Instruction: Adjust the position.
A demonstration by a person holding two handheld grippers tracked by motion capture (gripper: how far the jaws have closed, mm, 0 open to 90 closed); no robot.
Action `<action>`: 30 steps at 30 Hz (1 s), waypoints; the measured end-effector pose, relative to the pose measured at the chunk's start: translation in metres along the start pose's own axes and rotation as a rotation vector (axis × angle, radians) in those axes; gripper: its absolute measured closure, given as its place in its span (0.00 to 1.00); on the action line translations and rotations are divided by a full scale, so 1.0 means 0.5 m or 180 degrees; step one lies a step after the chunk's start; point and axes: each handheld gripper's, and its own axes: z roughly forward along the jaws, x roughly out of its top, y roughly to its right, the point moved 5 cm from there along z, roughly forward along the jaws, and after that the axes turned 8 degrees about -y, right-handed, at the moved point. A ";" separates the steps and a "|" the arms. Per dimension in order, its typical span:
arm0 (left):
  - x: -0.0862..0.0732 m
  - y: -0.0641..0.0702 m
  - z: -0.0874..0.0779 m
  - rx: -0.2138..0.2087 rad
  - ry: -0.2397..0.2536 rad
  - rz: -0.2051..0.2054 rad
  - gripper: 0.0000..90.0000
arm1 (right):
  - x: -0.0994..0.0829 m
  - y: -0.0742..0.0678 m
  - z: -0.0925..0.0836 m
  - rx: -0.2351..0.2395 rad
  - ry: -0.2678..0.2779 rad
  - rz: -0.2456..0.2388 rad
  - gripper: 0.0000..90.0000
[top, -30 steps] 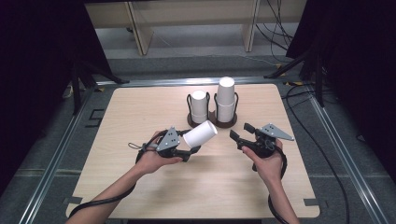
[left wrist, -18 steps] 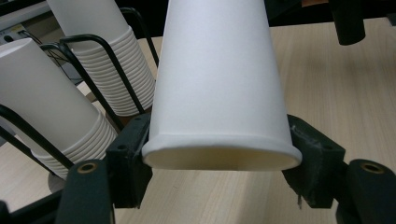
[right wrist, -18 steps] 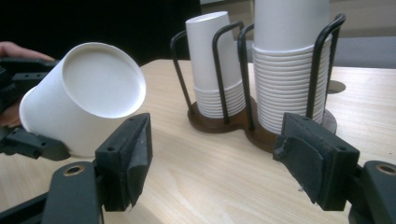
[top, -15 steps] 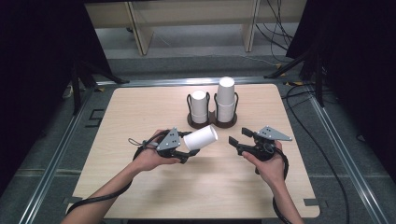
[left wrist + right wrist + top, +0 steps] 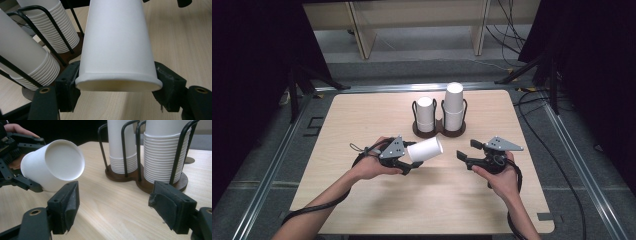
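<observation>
A single white paper cup [image 5: 425,149] lies on its side above the table, held near its rim by my left gripper [image 5: 412,161], which is shut on it. In the left gripper view the jaws of the left gripper [image 5: 117,81] press both sides of the cup [image 5: 117,42]. The cup's base [image 5: 63,160] faces my right gripper [image 5: 118,205]. The right gripper [image 5: 470,150] stands open a short way right of the cup, nothing between its jaws. Behind both, a dark two-slot wire holder [image 5: 439,131] carries two stacks of white cups [image 5: 425,114] [image 5: 454,105].
The light wooden table [image 5: 362,110] has a metal frame around it. Cables [image 5: 562,165] trail over the floor at the right. Pale shelving [image 5: 412,20] stands behind the table, with dark curtains on both sides.
Both grippers have drifted slightly toward the table's near edge. The held cup has come down a little with the left gripper. The holder and stacks stay put.
</observation>
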 end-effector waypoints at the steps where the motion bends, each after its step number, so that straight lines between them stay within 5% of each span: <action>1: 0.001 -0.001 0.001 -0.0010 0.0004 0.0011 0.33 | -0.001 0.001 0.000 -0.0027 0.0000 -0.0011 0.26; 3: 0.001 -0.004 0.002 -0.0062 -0.0019 0.0020 0.33 | -0.005 -0.004 -0.001 0.0013 -0.0073 0.0111 0.25; 9: 0.005 -0.014 0.003 -0.0195 -0.0090 0.0070 0.33 | -0.005 0.001 0.003 0.0033 -0.0059 -0.0100 0.24; 11: 0.007 -0.018 0.003 -0.0217 -0.0083 0.0069 0.33 | -0.005 -0.005 0.001 0.0113 -0.0116 -0.0003 0.24; 14: 0.008 -0.023 0.000 -0.0217 -0.0099 0.0073 0.32 | -0.003 0.008 -0.002 0.0088 -0.0107 -0.0181 0.24; 17: 0.009 -0.027 -0.005 -0.0227 -0.0119 0.0089 0.33 | -0.004 0.019 -0.007 0.0111 -0.0125 -0.0070 0.24; 18: 0.009 -0.028 -0.006 -0.0226 -0.0116 0.0095 0.33 | -0.002 0.028 -0.007 0.0085 -0.0084 -0.0176 0.24; 27: 0.008 -0.032 -0.013 -0.0333 -0.0237 0.0157 0.32 | -0.008 0.049 -0.007 0.0067 -0.0140 -0.0292 0.24; 29: 0.009 -0.032 -0.015 -0.0380 -0.0271 0.0196 0.32 | -0.010 0.045 -0.007 0.0137 -0.0198 -0.0208 0.24; 30: 0.009 -0.033 -0.018 -0.0408 -0.0320 0.0215 0.32 | -0.009 0.051 -0.007 0.0113 -0.0206 -0.0338 0.24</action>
